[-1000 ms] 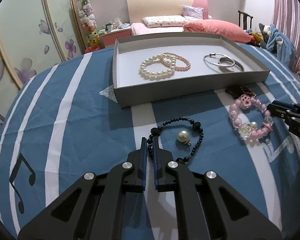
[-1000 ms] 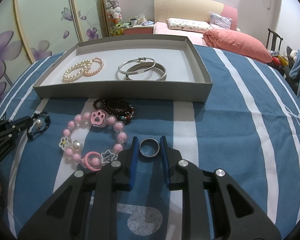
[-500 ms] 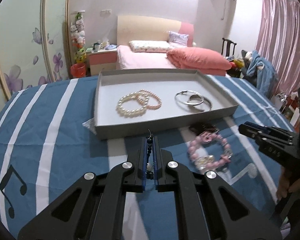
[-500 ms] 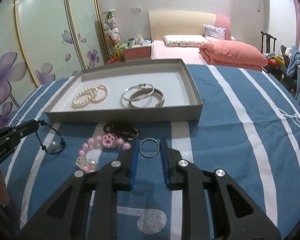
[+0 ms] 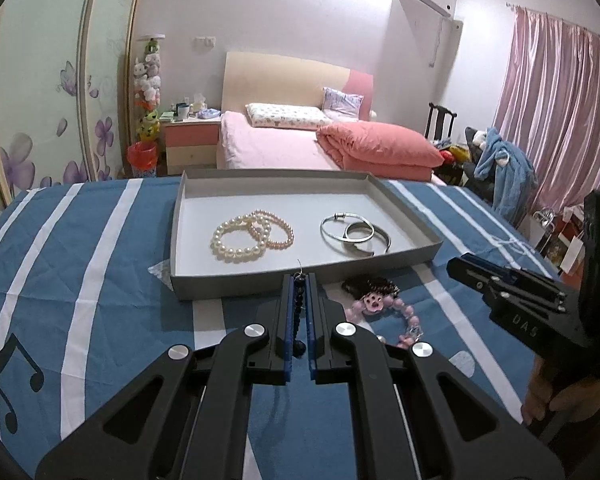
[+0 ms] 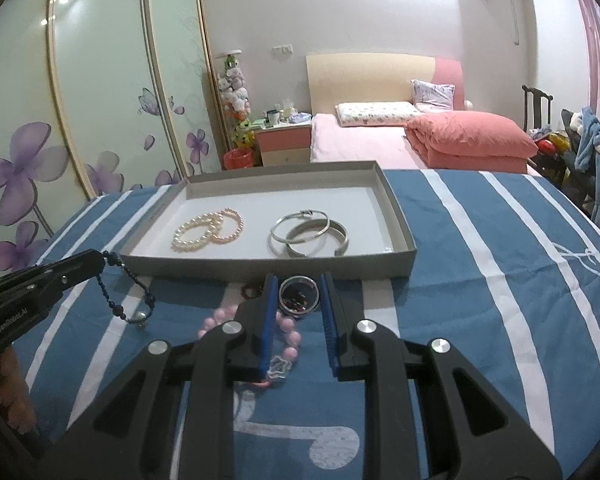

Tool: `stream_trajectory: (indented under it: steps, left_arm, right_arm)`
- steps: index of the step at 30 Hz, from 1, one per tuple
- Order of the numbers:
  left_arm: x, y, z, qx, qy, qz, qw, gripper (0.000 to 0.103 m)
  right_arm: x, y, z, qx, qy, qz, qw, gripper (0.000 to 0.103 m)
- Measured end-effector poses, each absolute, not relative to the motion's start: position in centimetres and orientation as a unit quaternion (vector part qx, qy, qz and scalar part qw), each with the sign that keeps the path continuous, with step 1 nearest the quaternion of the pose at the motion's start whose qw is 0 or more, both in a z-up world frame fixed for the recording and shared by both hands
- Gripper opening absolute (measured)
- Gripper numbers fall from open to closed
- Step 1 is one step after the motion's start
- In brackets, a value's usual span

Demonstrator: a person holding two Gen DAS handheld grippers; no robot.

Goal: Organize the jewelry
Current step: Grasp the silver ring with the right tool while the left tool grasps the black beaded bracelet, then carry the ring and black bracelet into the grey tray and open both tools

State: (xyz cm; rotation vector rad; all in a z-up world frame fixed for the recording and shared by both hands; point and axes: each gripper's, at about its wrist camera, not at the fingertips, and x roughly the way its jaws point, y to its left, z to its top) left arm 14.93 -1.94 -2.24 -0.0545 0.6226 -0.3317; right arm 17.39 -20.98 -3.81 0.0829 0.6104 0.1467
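**Both tongs loaded above the striped tabletop**

Nearest to us, the left tongs (image 5: 299,300) are pinched narrow on the black bead bracelet (image 6: 126,290), and from the right wrist view you can see it dangling clear of the cloth, a pale pearl charm at its lowest loop. Over on the other side, the right tongs (image 6: 299,300) are set a bit wider, gripping a silver ring (image 6: 299,295) squarely between the blue pads (image 6: 269,320). The ring is held up, off the surface.

Just under and beyond those fingers, the pink bead bracelet (image 5: 384,312) lies flat on the blue-and-white striped tabletop (image 5: 100,280), its cartoon charm facing up. Touching its far side is a dark beaded bracelet (image 5: 370,286), bunched up right beside the tray's near wall.

Next out, the grey tray (image 5: 236,290) sits on the cloth. Inside, on the left half, a white pearl bracelet (image 5: 236,242) overlaps a pink pearl bracelet (image 5: 274,230). On the right half, two silver bangles (image 5: 354,232) lie crossed over one another.

Further back, a bed (image 5: 276,148) with pink sheets carries a folded salmon quilt (image 5: 376,150), and pink curtains (image 5: 560,112) hang at the far right.
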Motion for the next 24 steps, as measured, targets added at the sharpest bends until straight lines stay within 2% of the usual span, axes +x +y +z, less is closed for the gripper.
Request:
stream_trajectory:
  steps: [11,24]
  left_arm:
    - [12.9,-0.7,-0.9,-0.049,0.266,-0.133,0.953,0.006]
    - [11.1,-1.7,-0.4,0.001,0.217,-0.079,0.973,0.006]
  right_arm:
    - [16.0,-19.5,-2.2,0.031,0.258,0.069,0.963,0.022]
    - [14.2,-18.4,-0.9,0.0,0.188,0.048,0.981,0.022]
